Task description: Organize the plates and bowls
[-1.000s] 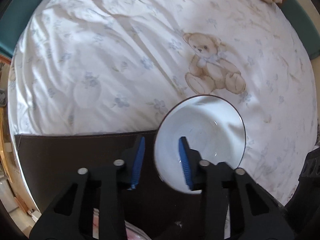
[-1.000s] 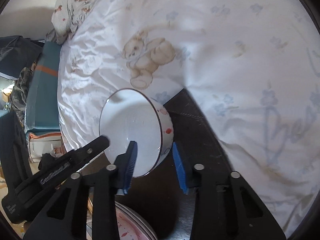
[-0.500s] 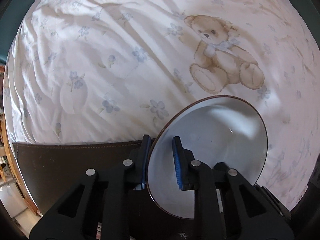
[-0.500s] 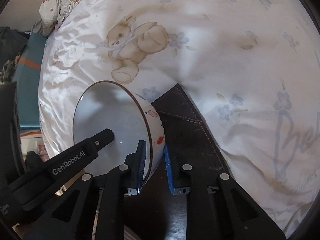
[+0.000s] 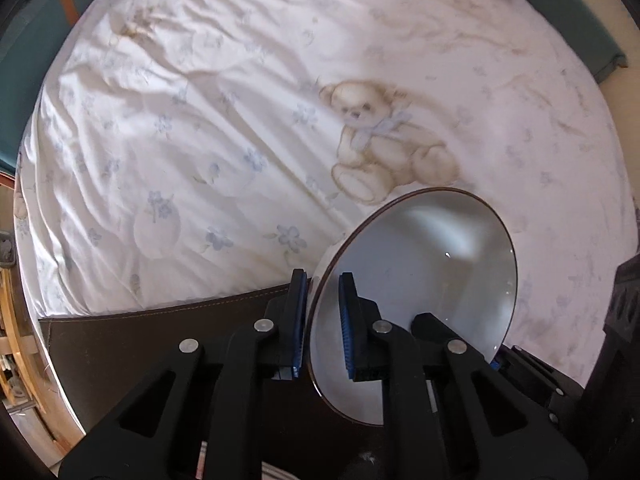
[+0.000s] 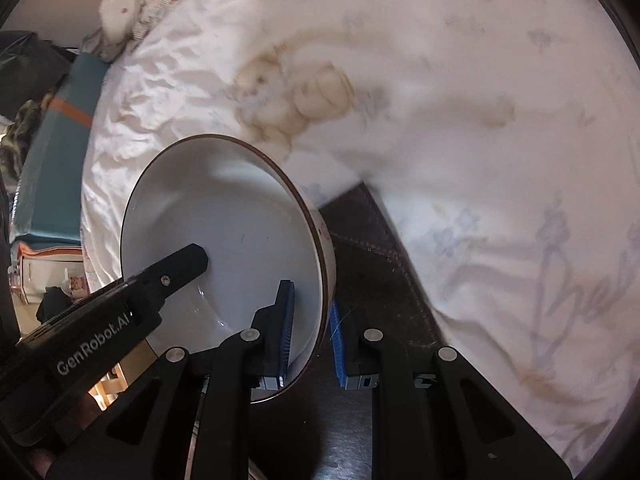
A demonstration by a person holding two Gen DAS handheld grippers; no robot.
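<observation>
A white bowl (image 5: 424, 272) with a thin brown rim and red spots on its outside is held up between both grippers, above a dark brown mat (image 5: 160, 344). My left gripper (image 5: 322, 328) is shut on the bowl's left rim, one blue pad inside and one outside. My right gripper (image 6: 310, 332) is shut on the opposite rim of the same bowl (image 6: 216, 232). The left gripper's finger (image 6: 168, 276) shows inside the bowl in the right wrist view. The edge of a plate (image 6: 200, 440) shows under my right gripper.
A white bed sheet (image 5: 240, 120) with a teddy bear print (image 5: 384, 140) covers the bed behind the mat. A teal box (image 6: 52, 152) and clutter lie off the bed's left side in the right wrist view. A pillow (image 6: 132, 4) lies at the far end.
Both grippers have closed on the bowl's rim from open a second ago. The bowl has risen off the mat and tilted; the right view is blurred from motion.
</observation>
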